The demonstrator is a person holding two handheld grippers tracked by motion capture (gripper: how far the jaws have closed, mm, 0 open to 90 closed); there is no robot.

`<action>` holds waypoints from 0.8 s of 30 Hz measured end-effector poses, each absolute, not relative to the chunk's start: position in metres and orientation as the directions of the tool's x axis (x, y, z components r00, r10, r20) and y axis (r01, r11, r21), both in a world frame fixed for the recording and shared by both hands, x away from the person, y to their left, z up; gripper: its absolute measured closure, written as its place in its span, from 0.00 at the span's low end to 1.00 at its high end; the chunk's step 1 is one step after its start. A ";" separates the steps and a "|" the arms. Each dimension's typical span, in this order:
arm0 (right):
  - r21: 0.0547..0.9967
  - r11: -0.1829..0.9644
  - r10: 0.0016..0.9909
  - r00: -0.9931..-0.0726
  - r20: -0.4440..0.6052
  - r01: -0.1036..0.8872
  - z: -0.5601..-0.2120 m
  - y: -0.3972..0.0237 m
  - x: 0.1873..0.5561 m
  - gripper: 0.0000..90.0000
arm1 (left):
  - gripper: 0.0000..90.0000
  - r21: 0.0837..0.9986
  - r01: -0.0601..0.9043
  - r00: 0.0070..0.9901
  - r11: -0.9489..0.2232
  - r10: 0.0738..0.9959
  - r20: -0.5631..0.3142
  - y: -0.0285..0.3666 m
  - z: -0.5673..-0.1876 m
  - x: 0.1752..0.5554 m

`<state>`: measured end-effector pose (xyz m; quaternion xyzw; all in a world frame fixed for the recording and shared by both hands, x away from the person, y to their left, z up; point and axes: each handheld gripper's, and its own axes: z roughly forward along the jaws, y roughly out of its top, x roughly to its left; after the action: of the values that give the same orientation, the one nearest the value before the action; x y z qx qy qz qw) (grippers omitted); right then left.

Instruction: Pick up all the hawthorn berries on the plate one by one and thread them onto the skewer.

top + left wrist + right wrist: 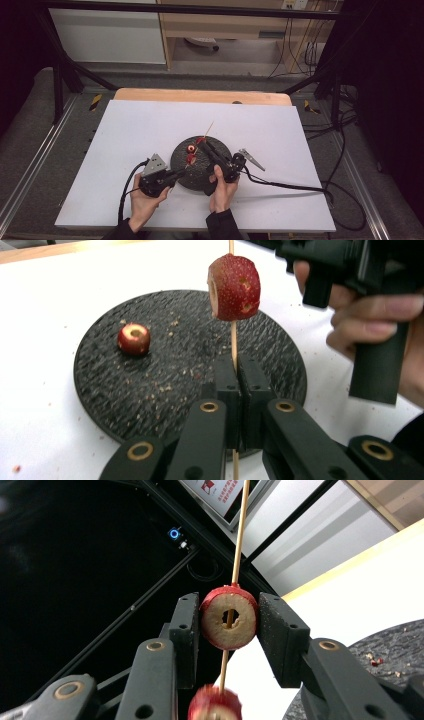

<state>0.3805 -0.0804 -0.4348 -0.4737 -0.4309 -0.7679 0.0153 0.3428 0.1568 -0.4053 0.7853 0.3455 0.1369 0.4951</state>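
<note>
The white-covered table [150, 130] carries a round black textured slate plate [150, 390], and over it the work of threading cored red fruit pieces onto a thin wooden skewer [233, 340] is under way. The left hand-held gripper [239, 390] has its jaws pressed together on the lower part of the skewer, holding it upright above the plate. The right hand-held gripper [229, 622] pinches a cored red fruit ring [229, 622] by its sides, with the skewer running through the ring's centre hole. Judging from this, the main risk is that the skewer is slim and gripped low down, so any sideways push from the right hand could bend or snap it, or twist it out of the left jaws. Squeezing harder could crush the soft ring, and a tilted ring could bind and tear at its hole. A second red piece [215, 705] sits lower on the stick and limits how far the ring can slide. One loose cored red fruit piece [134, 339] lies on the plate among small crumbs [165, 385], apart from the skewer, and nothing stands between it and the hands.
</note>
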 end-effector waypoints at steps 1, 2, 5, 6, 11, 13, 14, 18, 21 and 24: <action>0.649 -0.626 0.387 -0.550 0.740 0.433 -0.435 -0.080 0.380 0.69 | 0.98 0.872 0.406 0.725 -0.271 0.677 -0.127 0.156 -0.404 0.344; 0.652 -0.624 0.389 -0.552 0.737 0.431 -0.436 -0.080 0.379 0.69 | 0.98 0.873 0.404 0.726 -0.273 0.677 -0.125 0.154 -0.403 0.346; 0.656 -0.619 0.393 -0.553 0.735 0.432 -0.436 -0.080 0.377 0.69 | 0.98 0.874 0.403 0.727 -0.272 0.675 -0.125 0.151 -0.399 0.349; 0.657 -0.616 0.393 -0.553 0.735 0.435 -0.436 -0.080 0.377 0.69 | 0.98 0.873 0.403 0.727 -0.273 0.675 -0.125 0.150 -0.398 0.351; 0.673 -0.600 0.409 -0.557 0.723 0.433 -0.435 -0.081 0.376 0.69 | 0.98 0.875 0.399 0.735 -0.273 0.666 -0.127 0.149 -0.397 0.353; 0.680 -0.591 0.418 -0.557 0.718 0.434 -0.434 -0.082 0.376 0.68 | 0.98 0.874 0.400 0.736 -0.275 0.665 -0.127 0.151 -0.397 0.353; 0.685 -0.584 0.424 -0.555 0.716 0.436 -0.433 -0.082 0.376 0.65 | 0.98 0.875 0.399 0.736 -0.276 0.666 -0.125 0.152 -0.397 0.353; 0.712 -0.558 0.459 -0.557 0.693 0.426 -0.428 -0.086 0.377 0.54 | 0.98 0.872 0.399 0.738 -0.284 0.664 -0.122 0.160 -0.400 0.352; 0.753 -0.505 0.505 -0.563 0.655 0.422 -0.423 -0.090 0.378 0.44 | 0.98 0.866 0.404 0.737 -0.293 0.665 -0.119 0.168 -0.403 0.351; 0.790 -0.439 0.547 -0.570 0.613 0.428 -0.421 -0.094 0.381 0.34 | 0.98 0.858 0.407 0.739 -0.315 0.665 -0.107 0.177 -0.405 0.350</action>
<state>0.3806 -0.0935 -0.4206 -0.4616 -0.5281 -0.7115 -0.0415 0.3496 0.1775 -0.4055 0.7996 0.3351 0.1343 0.4800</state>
